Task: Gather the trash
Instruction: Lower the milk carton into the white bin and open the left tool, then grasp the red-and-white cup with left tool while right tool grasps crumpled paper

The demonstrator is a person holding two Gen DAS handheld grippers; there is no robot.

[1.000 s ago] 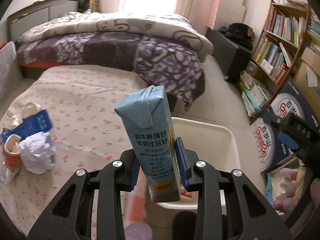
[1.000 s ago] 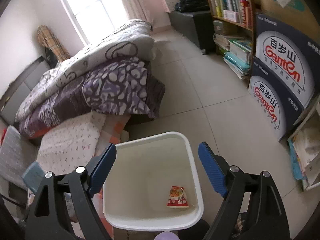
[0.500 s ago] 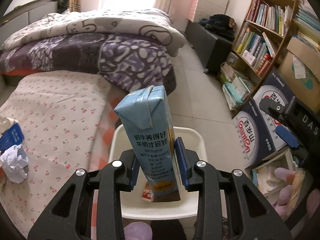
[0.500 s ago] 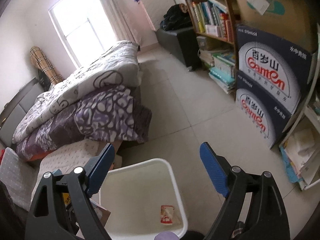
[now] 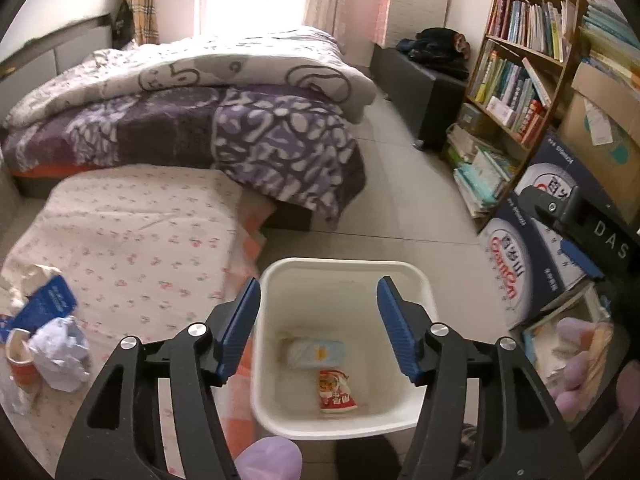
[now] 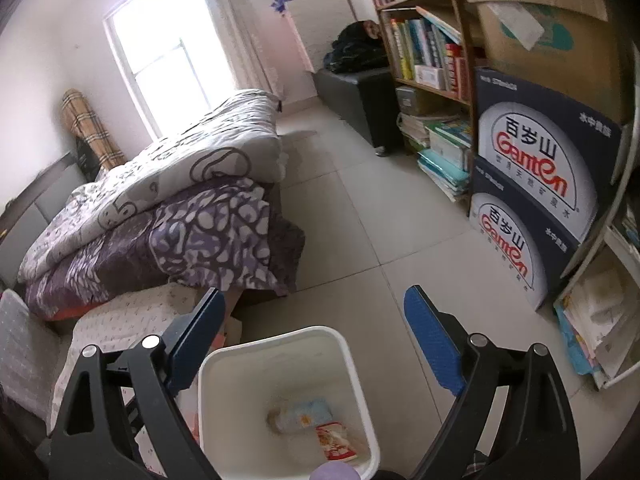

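Hovering wide open and empty over the white bin [image 5: 424, 292], the left gripper [image 5: 318, 326] has let go of the milk carton [image 5: 316, 353] it clamped a second ago; the carton lies inside beside a red wrapper [image 5: 336, 392]. The right gripper [image 6: 312, 344] is also spread, empty. Next likely target: the crumpled paper [image 5: 60, 354] near the bedsheet's [image 5: 140, 232] left edge.

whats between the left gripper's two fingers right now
Nothing is held. In the left wrist view the open left gripper frames the white bin, with the blue milk carton and red wrapper at its bottom.
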